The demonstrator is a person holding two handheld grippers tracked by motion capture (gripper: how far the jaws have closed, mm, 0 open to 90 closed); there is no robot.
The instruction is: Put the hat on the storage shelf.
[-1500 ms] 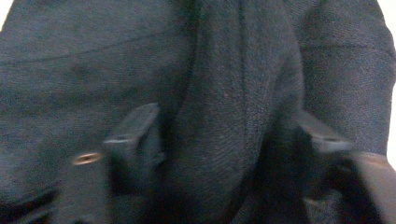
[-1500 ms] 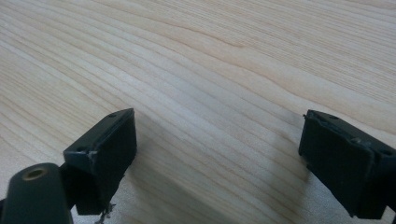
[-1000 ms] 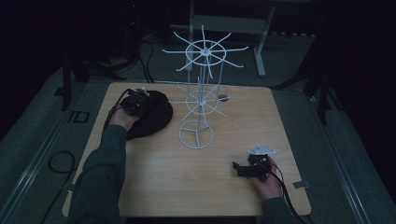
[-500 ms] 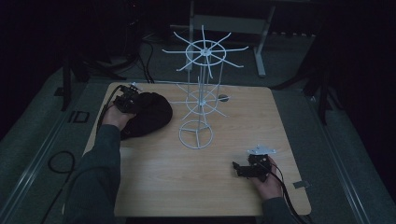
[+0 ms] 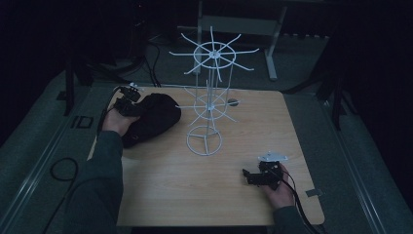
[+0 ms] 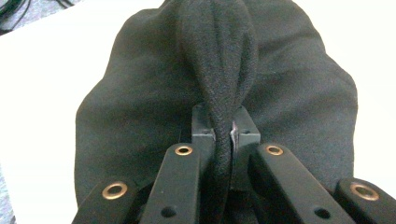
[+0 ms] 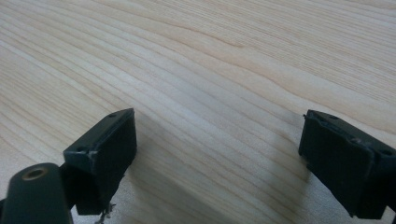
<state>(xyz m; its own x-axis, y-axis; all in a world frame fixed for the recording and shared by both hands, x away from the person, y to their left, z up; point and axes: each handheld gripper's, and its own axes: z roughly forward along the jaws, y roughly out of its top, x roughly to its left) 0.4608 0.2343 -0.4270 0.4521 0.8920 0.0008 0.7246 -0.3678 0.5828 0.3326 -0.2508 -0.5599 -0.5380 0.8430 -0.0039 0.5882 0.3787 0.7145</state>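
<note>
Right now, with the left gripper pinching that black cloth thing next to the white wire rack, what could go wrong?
The left gripper holds only a narrow fold of the black fabric item, so the fabric might slip out as it lifts.

The white wire rack stands close beside it; hanging fabric could snag a prong or tip the rack.

The right gripper sits open on the table, away from the rack, so it cannot steady it.

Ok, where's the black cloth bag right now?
In the high view the black cloth bag lies at the table's far left, just left of the white wire rack, with a fold pinched in the left hand-held gripper.
</note>
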